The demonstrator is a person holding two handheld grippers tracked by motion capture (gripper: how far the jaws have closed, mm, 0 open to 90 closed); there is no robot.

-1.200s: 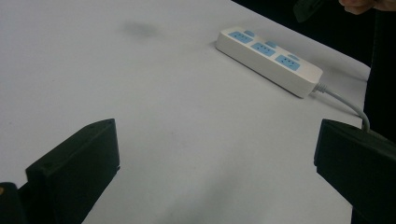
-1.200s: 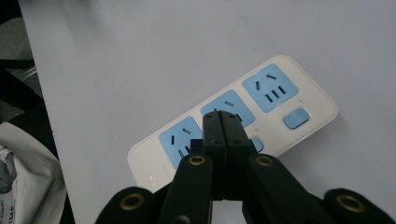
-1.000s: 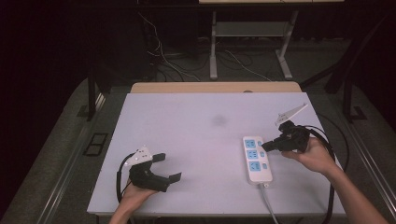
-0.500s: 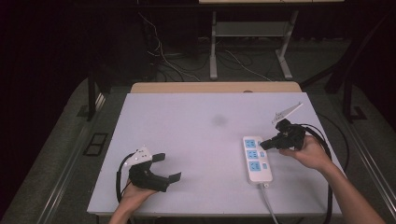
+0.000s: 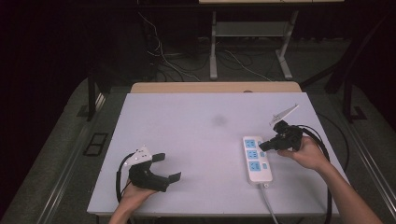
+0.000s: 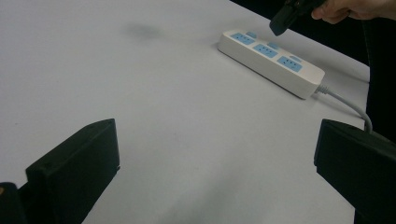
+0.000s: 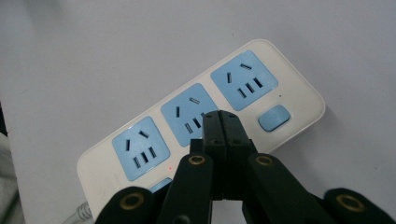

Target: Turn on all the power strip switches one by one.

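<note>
Left of the power strip (image 5: 256, 158), well apart from it, the left gripper (image 5: 164, 169) rests near the table's (image 5: 196, 126) front edge; jaws spread wide with nothing between them; in the left gripper view the two black jaws stand far apart over bare white surface, the strip lying far off toward the upper right; this hand sits just as it did a second ago, so it plays no part yet.

At the strip itself: white body, three blue sockets in a row, small blue switches along its right side, grey cord (image 5: 268, 200) leaving the near end toward the table's front edge; it lies flat, right of table centre, unmoved over the last second.

Right of the strip, the right gripper (image 5: 262, 146) is pinched fully closed, holding nothing; in the right gripper view (image 7: 220, 119) its joined tips hang over the middle socket's near edge, whether touching or just above, I cannot tell; compared with a second ago the tip has crept slightly inward over the strip's right side, where the switches are; judgement: the closed tip is being lined up as a poker to press a switch beside the sockets; press not yet made.
</note>
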